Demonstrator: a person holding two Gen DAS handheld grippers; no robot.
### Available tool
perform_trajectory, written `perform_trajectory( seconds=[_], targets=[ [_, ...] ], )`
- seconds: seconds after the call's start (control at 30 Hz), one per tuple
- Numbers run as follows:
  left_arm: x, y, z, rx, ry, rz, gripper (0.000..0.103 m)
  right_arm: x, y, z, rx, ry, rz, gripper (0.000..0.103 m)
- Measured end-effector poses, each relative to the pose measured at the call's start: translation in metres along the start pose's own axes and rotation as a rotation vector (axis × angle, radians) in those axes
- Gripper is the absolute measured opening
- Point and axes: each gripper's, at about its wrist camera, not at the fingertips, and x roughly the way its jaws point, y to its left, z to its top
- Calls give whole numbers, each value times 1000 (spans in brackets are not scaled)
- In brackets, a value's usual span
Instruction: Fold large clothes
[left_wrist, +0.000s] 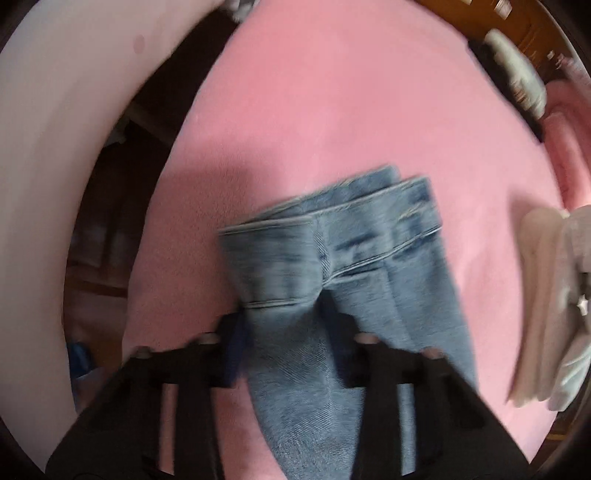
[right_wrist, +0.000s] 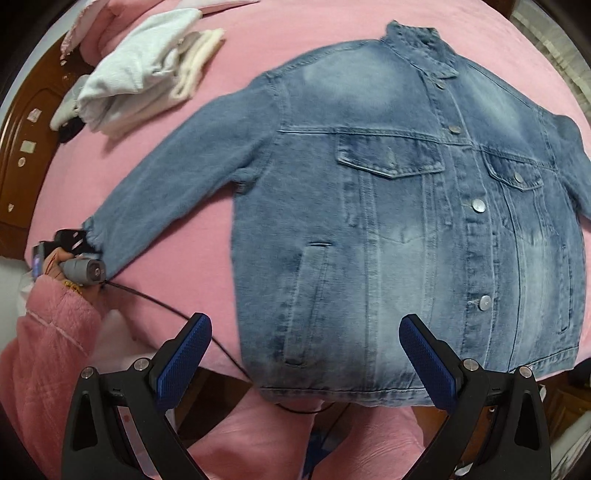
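The blue denim jacket's far sleeve (right_wrist: 576, 162) runs off the right-wrist frame. In the left-wrist view, motion blur smears the cuff (left_wrist: 295, 258) (fingertips hidden behind denim).

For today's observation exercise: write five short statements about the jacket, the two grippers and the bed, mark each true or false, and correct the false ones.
1. The jacket lies front up. True.
2. The right gripper grips the hem. False: its jaws stand open above the hem.
3. The left gripper is shut on the sleeve cuff. True.
4. The sheet is blue. False: it is pink.
5. Folded pale clothes lie on the jacket. False: they lie apart from it, on the sheet.
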Motion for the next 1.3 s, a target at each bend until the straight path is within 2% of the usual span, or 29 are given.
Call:
perform_trajectory(
  seconds=[0.03, 0.07, 0.17, 0.27, 0.3, 0.43, 0.47, 0.57, 0.7, 0.77, 0.9, 1.0, 1.1, 1.17, 1.23, 1.3],
  targets=[
    [-7, -2, -1, 18, -32, -42, 14, 3, -5, 1, 15, -3, 1, 103],
    [-14, -6, -3, 38, -64, -63, 13, 7, -11, 3, 33, -5, 4, 103],
    [-46, -24, -5, 165, -202, -156, 11, 11, -41, 3, 78, -7, 20, 103],
    [-96, -49, -20, 303, -346, -275, 11, 8, -64, 2, 103, -28, 34, 103],
    [-118, -60, -29, 361, -405, -324, 11, 6, -73, 0, 107, -34, 40, 103],
    [-195, -108, -89, 534, -545, -499, 11, -11, -110, 3, 122, -50, 76, 103],
    [-221, -111, -96, 562, -558, -533, 11, -13, -119, 5, 126, -55, 85, 103],
    [-273, -139, -156, 659, -580, -654, 11, -22, -154, 14, 149, -89, 92, 103],
    [-308, -175, -252, 805, -562, -754, 11, -42, -211, 30, 195, -144, 89, 103],
    [-311, -188, -302, 887, -530, -781, 11, -49, -238, 37, 211, -168, 78, 103],
    [-318, -208, -416, 1054, -499, -781, 11, -59, -304, 55, 260, -225, 29, 103],
    [-303, -215, -507, 1231, -471, -762, 11, -61, -351, 69, 295, -252, -2, 103],
    [-266, -207, -583, 1419, -336, -723, 11, -61, -398, 83, 327, -280, -37, 103],
    [-244, -207, -618, 1468, -202, -704, 11, -58, -420, 90, 343, -291, -46, 103],
    [-225, -205, -648, 1503, -107, -669, 11, -52, -437, 97, 368, -286, -41, 103],
    [-209, -205, -668, 1562, -47, -612, 14, -43, -447, 103, 404, -266, -5, 103]
  ],
)
